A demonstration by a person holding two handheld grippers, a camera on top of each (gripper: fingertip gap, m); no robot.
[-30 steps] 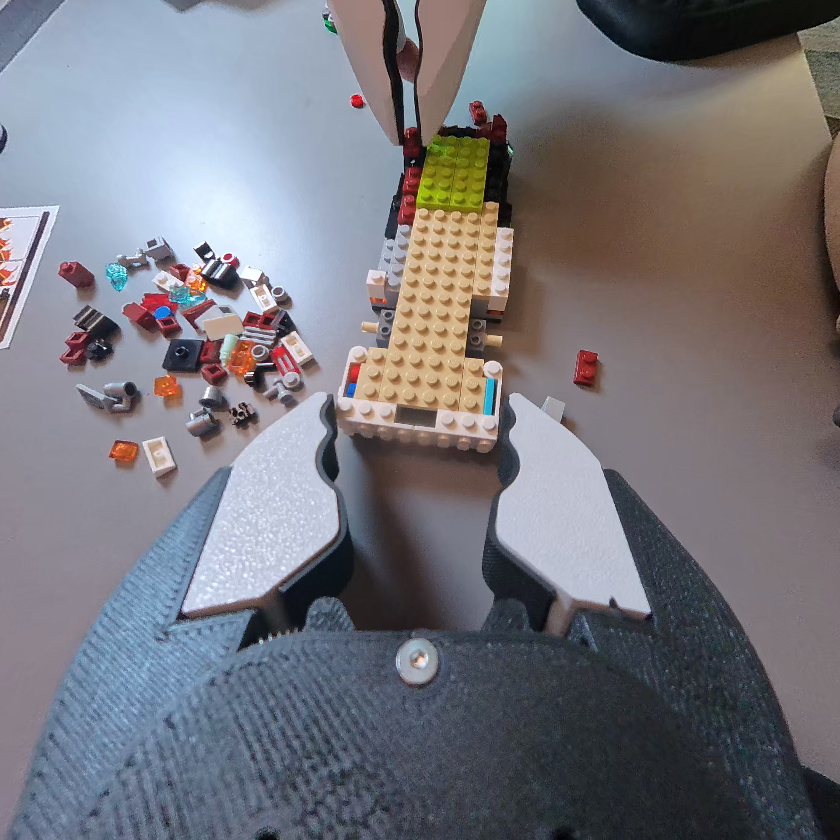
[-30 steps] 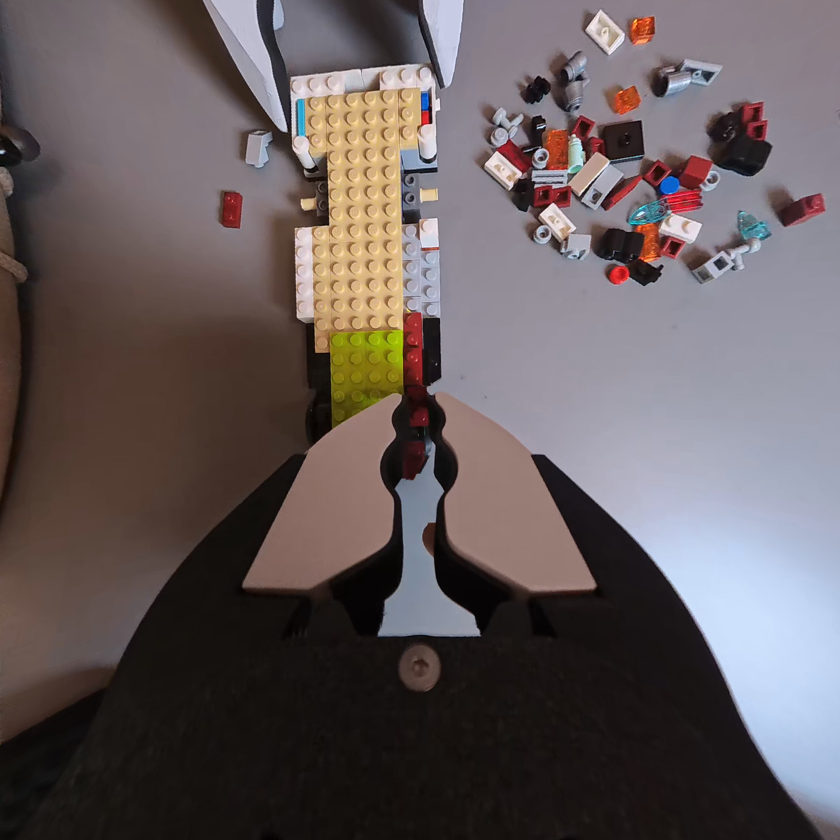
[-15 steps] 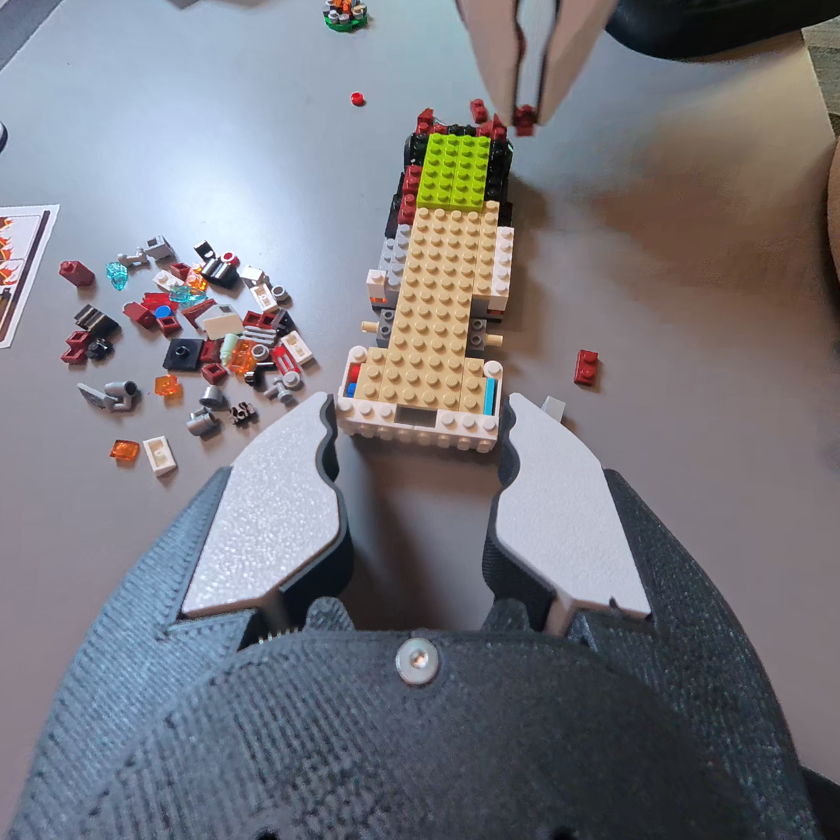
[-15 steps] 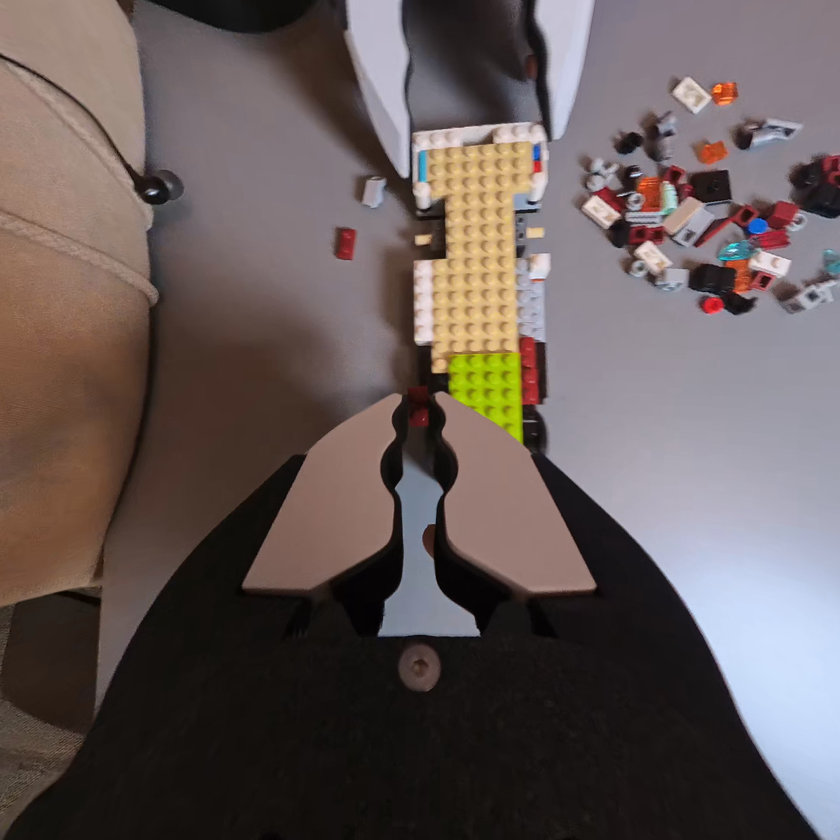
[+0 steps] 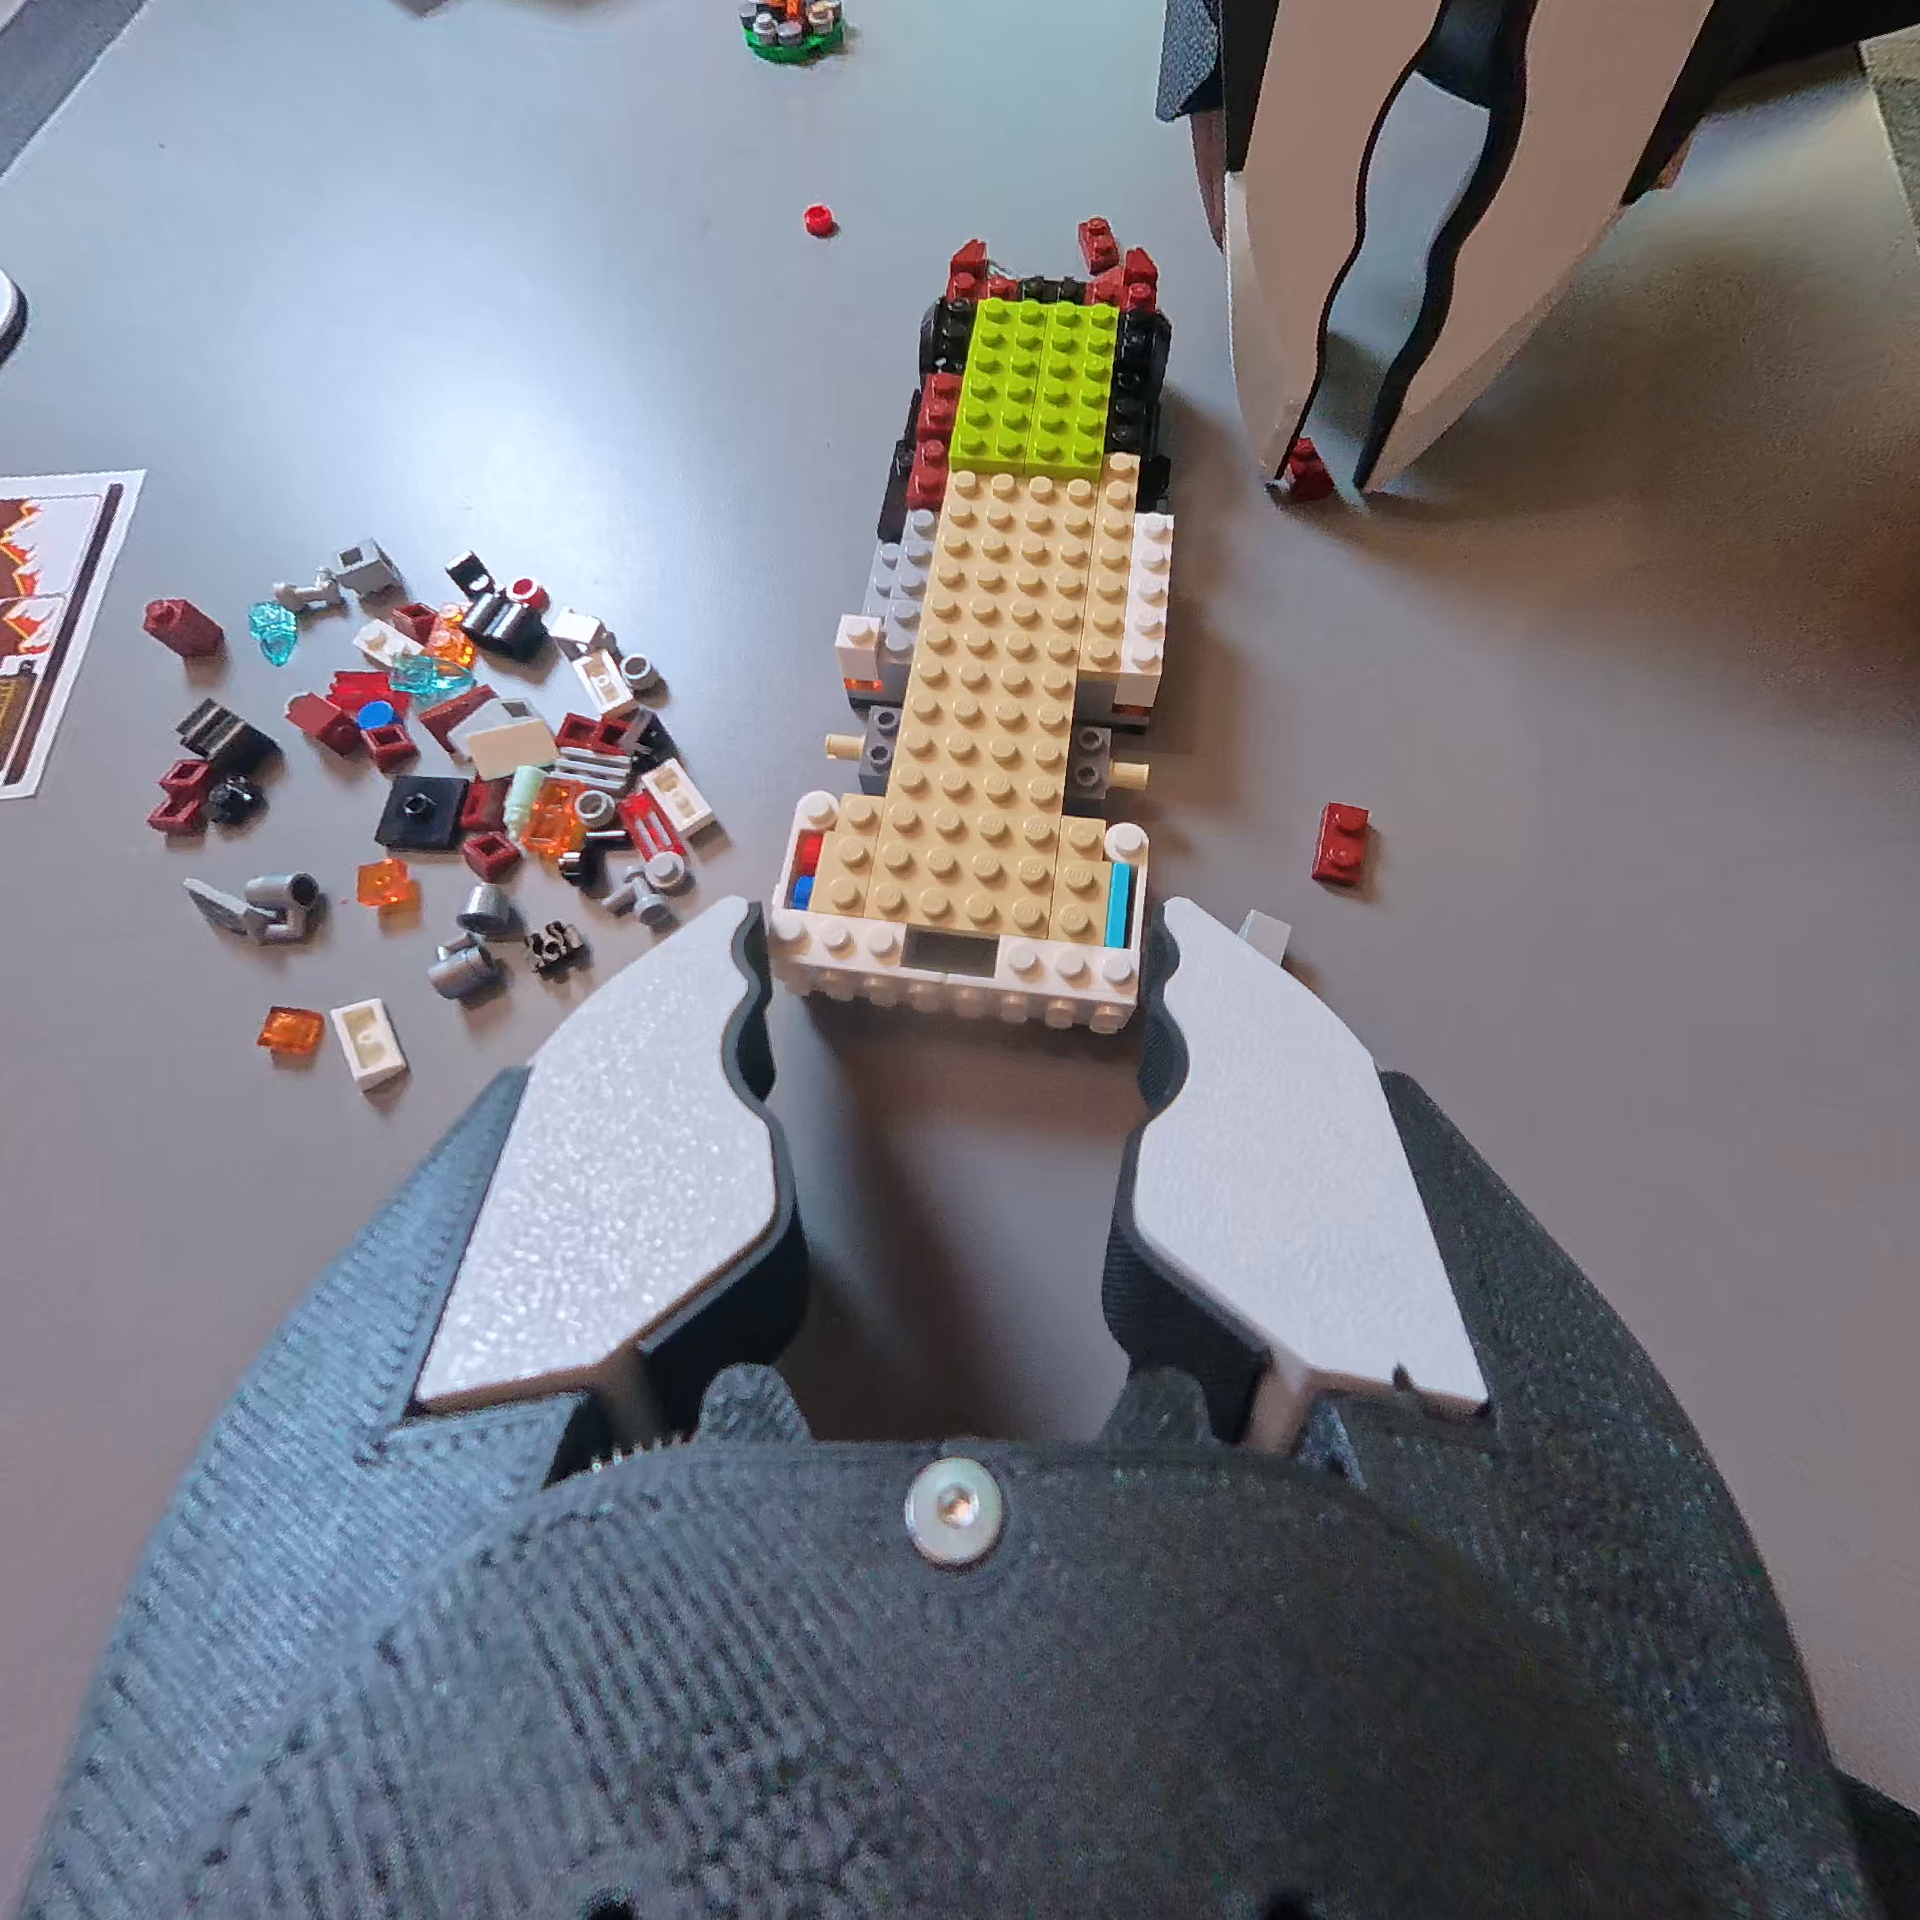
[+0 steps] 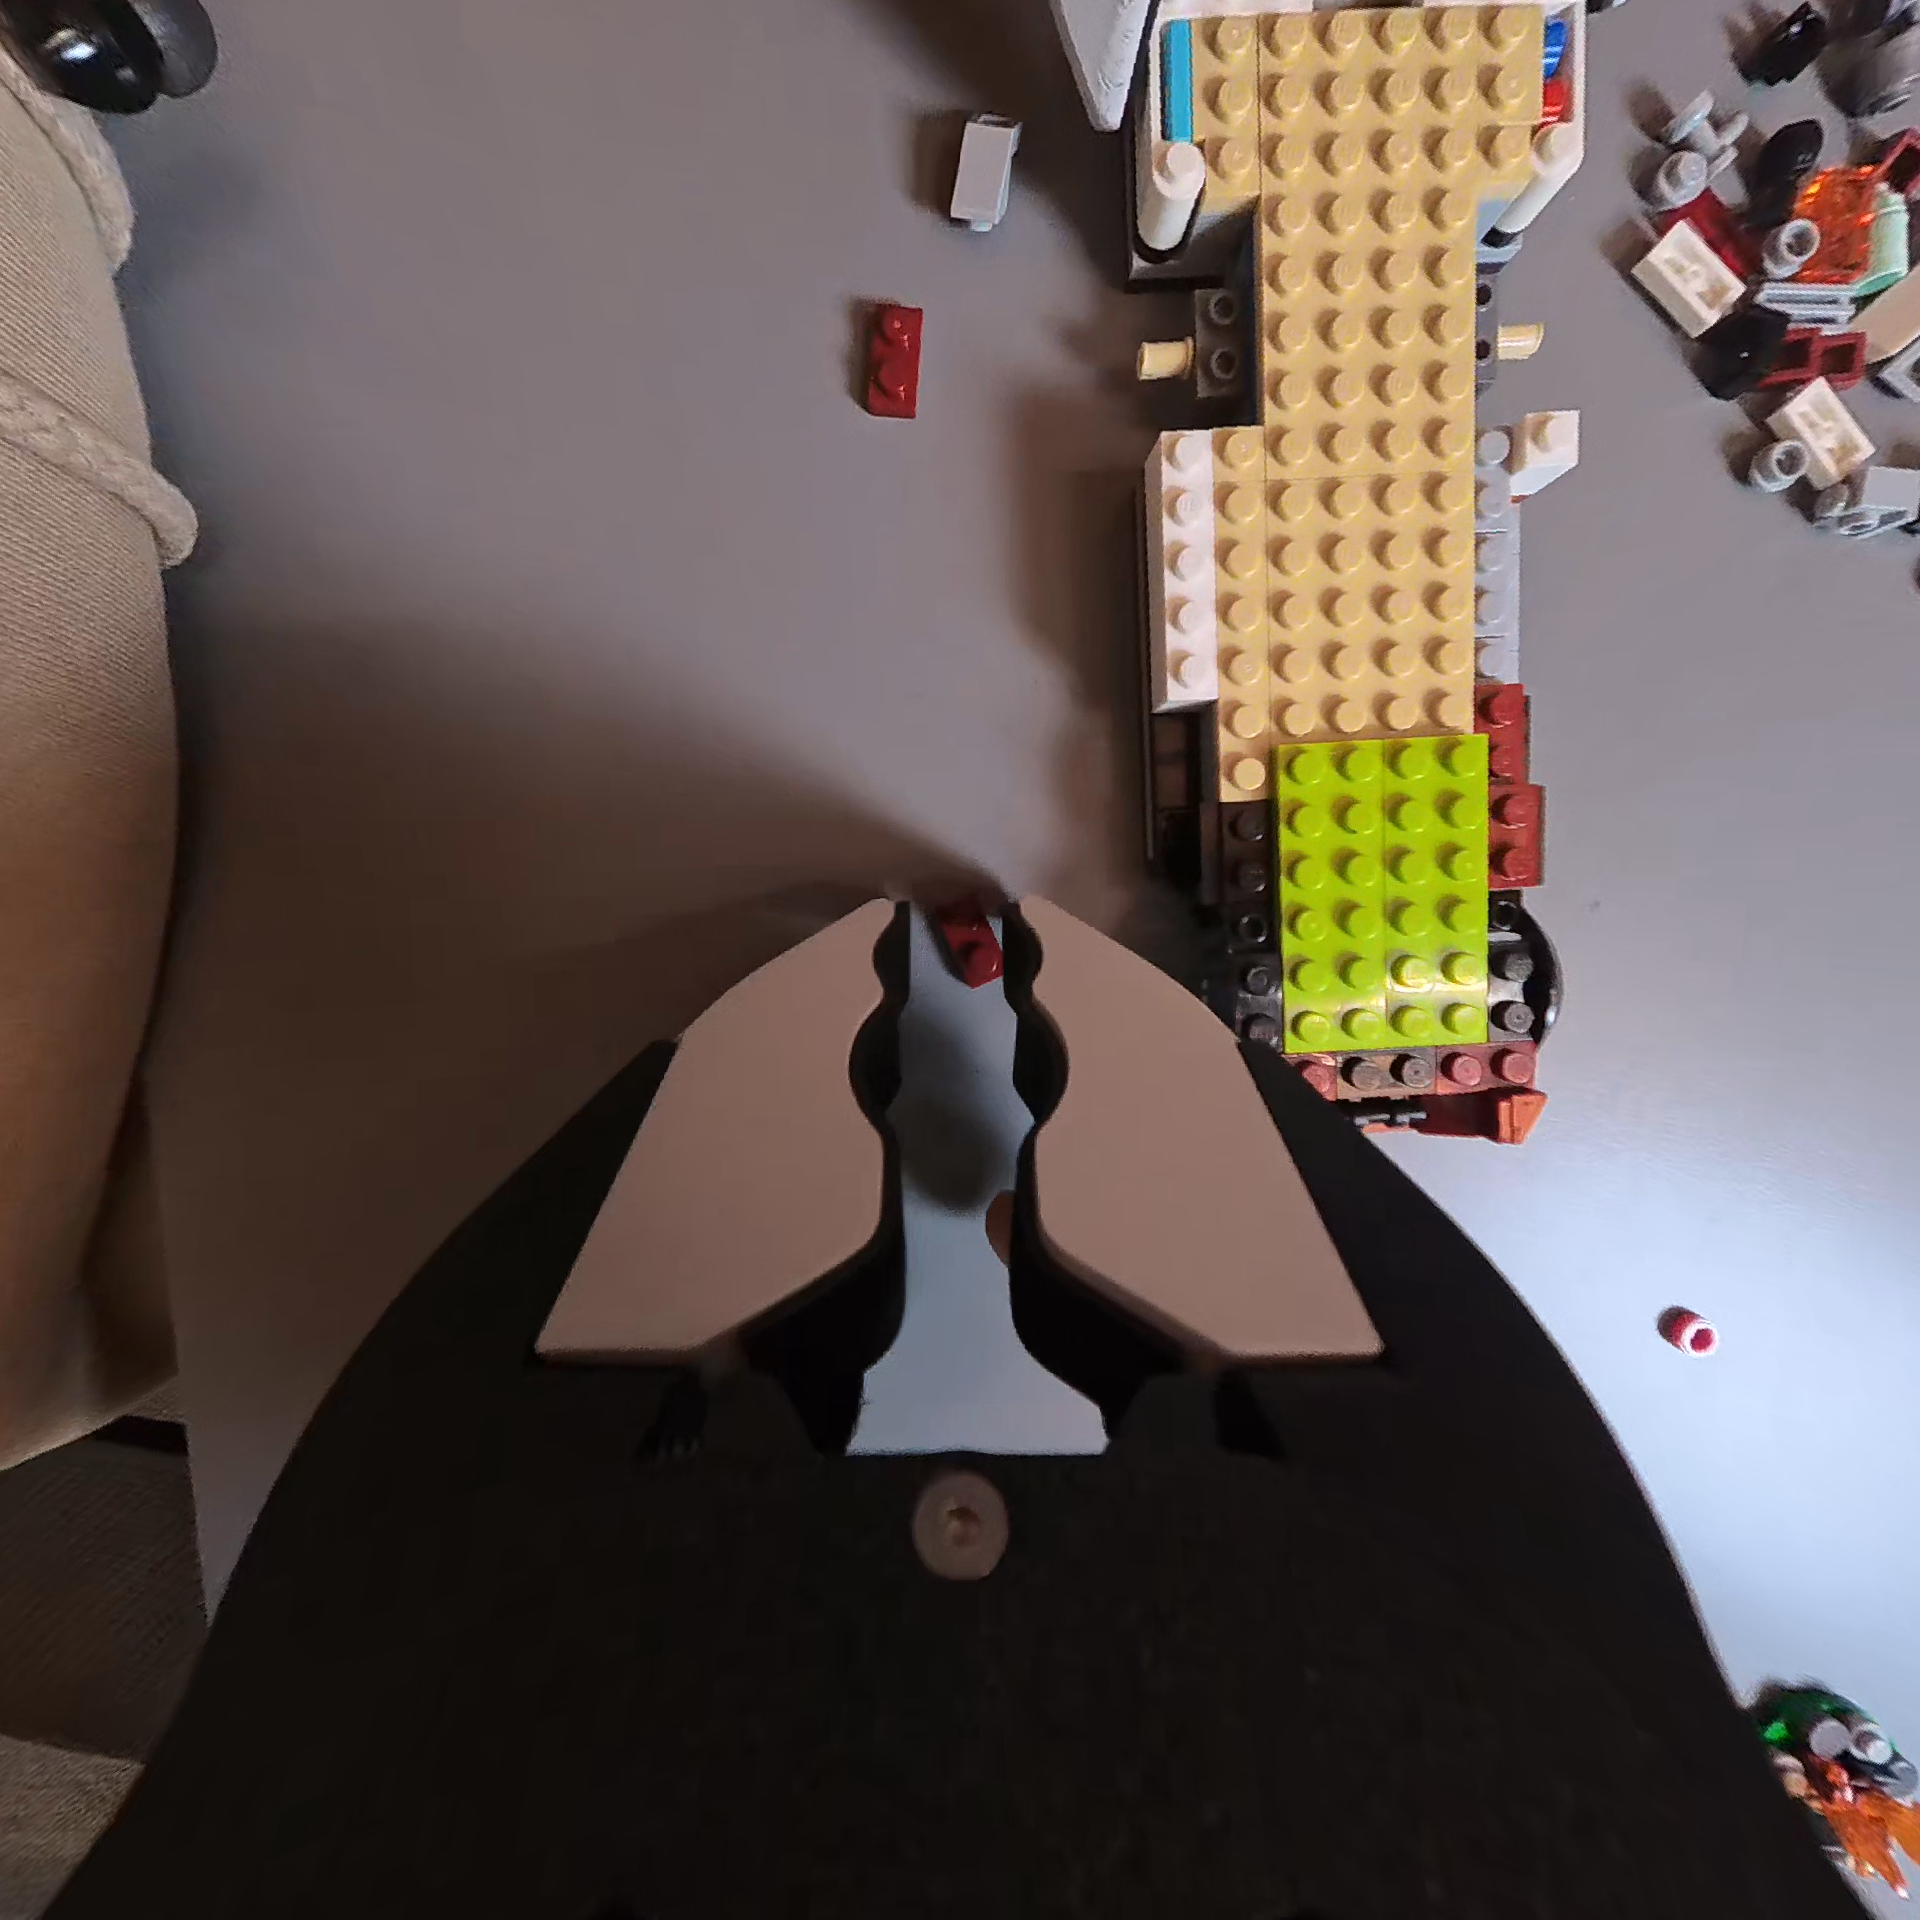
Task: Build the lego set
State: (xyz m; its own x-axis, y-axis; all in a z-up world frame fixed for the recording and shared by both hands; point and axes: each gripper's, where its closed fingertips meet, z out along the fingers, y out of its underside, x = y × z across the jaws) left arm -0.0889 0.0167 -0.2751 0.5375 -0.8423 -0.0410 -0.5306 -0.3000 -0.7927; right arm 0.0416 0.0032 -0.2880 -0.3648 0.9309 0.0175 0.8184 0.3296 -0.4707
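Left gripper clamps the model's near white end; right gripper, jaws parted, straddles a loose red plate right of the model.

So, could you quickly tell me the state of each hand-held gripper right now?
Left hand-held gripper: closed on the brick model's white end.
Right hand-held gripper: open; a small dark red brick lies between its fingers.

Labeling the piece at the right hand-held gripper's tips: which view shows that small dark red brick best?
Right wrist view: the small dark red brick lies on the grey table between the right hand-held gripper fingers, studs visible, a gap on one side. Left wrist view shows only a red sliver beside a far fingertip.
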